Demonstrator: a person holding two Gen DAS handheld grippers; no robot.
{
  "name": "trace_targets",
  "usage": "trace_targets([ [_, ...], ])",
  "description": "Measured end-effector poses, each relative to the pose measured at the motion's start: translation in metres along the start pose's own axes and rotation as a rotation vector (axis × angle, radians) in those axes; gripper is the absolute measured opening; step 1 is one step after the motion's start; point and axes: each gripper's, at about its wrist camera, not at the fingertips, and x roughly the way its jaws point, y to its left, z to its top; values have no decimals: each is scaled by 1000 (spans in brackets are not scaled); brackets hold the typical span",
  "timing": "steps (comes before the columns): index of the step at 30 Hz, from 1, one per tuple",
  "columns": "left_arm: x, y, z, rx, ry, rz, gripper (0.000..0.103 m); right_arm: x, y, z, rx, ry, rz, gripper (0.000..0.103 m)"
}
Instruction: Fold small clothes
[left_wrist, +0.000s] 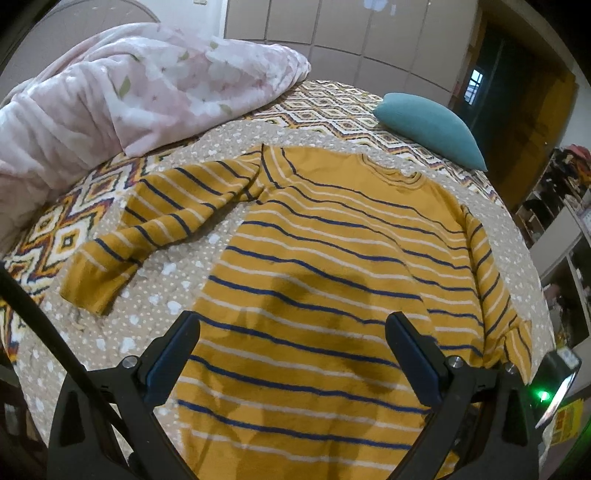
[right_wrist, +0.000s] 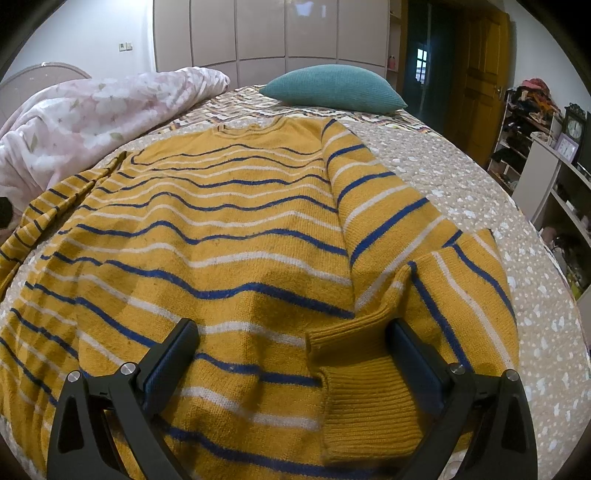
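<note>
Beige polka-dot bedding (left_wrist: 155, 295) covers a bed in a bedroom with pale wardrobe doors (right_wrist: 258, 33) behind it, and a mustard-yellow knitted sweater with navy and white stripes (left_wrist: 332, 258) lies spread flat on that bedding, collar pointing away toward the wardrobe. Its one sleeve (left_wrist: 155, 225) stretches out sideways over the bedding in the left wrist view, while the other sleeve (right_wrist: 388, 221) is folded back along the body, its ribbed cuff (right_wrist: 362, 376) lying near the hem. Above the lower body of the sweater hangs the left gripper (left_wrist: 291, 354), jaws spread wide and holding nothing. Over the ribbed cuff sits the right gripper (right_wrist: 291, 362), also spread apart, with the cuff lying between its fingers (right_wrist: 417, 358) and closer to the right-hand one; whether it touches the knit cannot be told. Farther back rest a teal cushion (right_wrist: 332, 88) and a rumpled pink floral duvet (left_wrist: 129, 85).
</note>
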Motion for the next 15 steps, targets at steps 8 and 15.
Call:
trace_targets([
  [8, -32, 28, -23, 101, -91, 36, 100, 3, 6, 1, -50, 32, -65, 103],
  [15, -49, 55, -59, 160, -130, 8, 100, 4, 8, 1, -47, 4, -70, 103],
])
